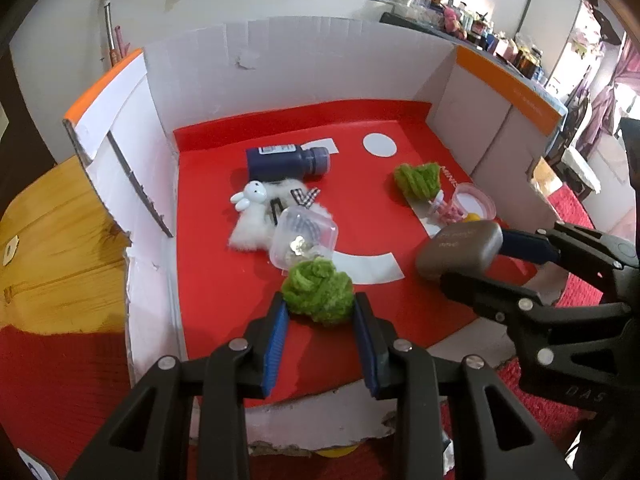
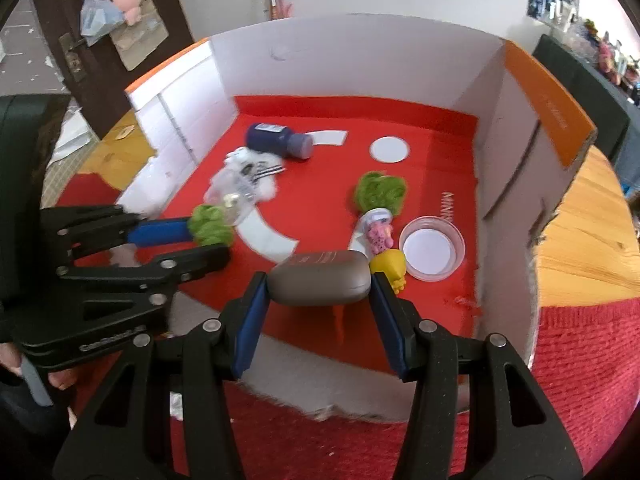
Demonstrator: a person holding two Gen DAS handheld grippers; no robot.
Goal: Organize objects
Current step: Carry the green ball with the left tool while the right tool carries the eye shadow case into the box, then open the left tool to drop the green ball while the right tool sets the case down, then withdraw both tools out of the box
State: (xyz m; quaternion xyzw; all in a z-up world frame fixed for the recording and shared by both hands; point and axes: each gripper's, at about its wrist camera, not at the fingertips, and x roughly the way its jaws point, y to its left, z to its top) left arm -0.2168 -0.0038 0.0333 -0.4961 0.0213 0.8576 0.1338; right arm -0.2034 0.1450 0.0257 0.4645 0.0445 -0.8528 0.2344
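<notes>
My left gripper point(image 1: 320, 308) is shut on a green fuzzy pompom point(image 1: 318, 292) over the near part of the red-floored cardboard box point(image 1: 224, 280); it also shows in the right wrist view point(image 2: 210, 224). My right gripper point(image 2: 318, 284) is shut on a grey rounded case point(image 2: 320, 280), held above the box floor at the near right; the case shows in the left wrist view point(image 1: 460, 248).
In the box lie a dark blue bottle point(image 1: 286, 160), a white plush rabbit point(image 1: 260, 212), a clear plastic container point(image 1: 304, 240), a second green pompom point(image 1: 418, 180), a clear pink-rimmed lid point(image 2: 432, 248), a yellow toy point(image 2: 390, 266) and a pink speckled toy point(image 2: 380, 236). White box walls point(image 1: 304, 64) surround three sides.
</notes>
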